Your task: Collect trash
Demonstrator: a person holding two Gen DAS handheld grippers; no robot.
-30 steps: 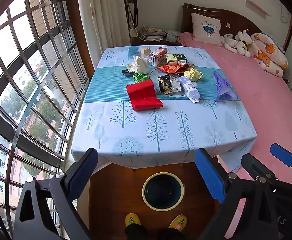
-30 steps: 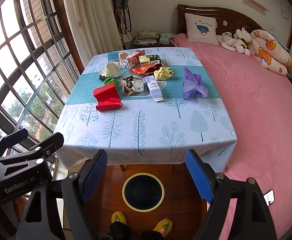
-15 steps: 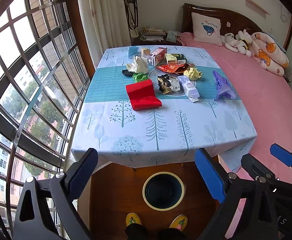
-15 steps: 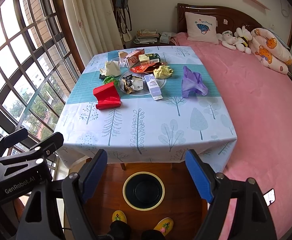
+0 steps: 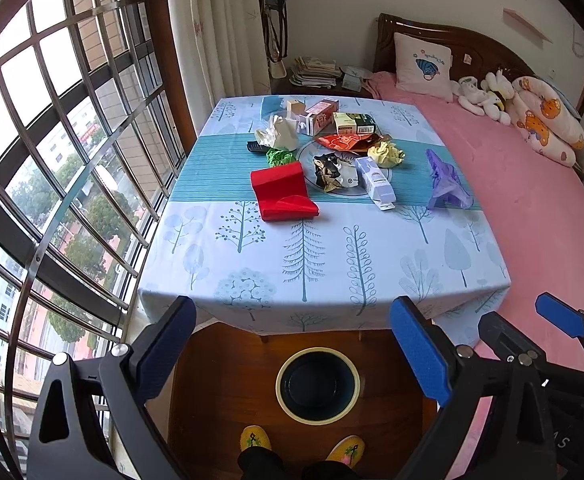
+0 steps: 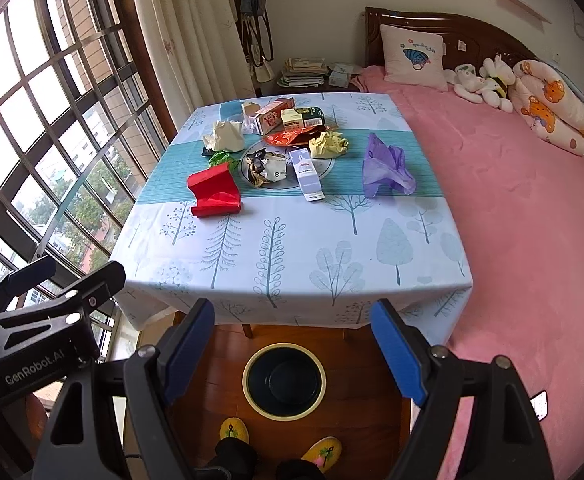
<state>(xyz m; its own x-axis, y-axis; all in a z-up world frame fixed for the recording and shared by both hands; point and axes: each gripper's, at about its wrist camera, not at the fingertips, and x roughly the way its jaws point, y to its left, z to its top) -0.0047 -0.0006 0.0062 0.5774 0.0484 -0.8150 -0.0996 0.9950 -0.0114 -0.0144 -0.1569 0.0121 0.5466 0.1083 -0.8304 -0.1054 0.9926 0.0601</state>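
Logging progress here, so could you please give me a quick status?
Left gripper and right gripper open, empty. Trash on table; bin on floor, looks empty. Nothing in the way.

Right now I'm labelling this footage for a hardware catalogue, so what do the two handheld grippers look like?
Both match: the left gripper and the right gripper have black, angular frames with triangular cut-outs and silver bolts, and jaws faced with flat blue pads. Seen from the right wrist camera, the left gripper's side carries white "GenRobot.AI" lettering. No sleeves or hands are visible.
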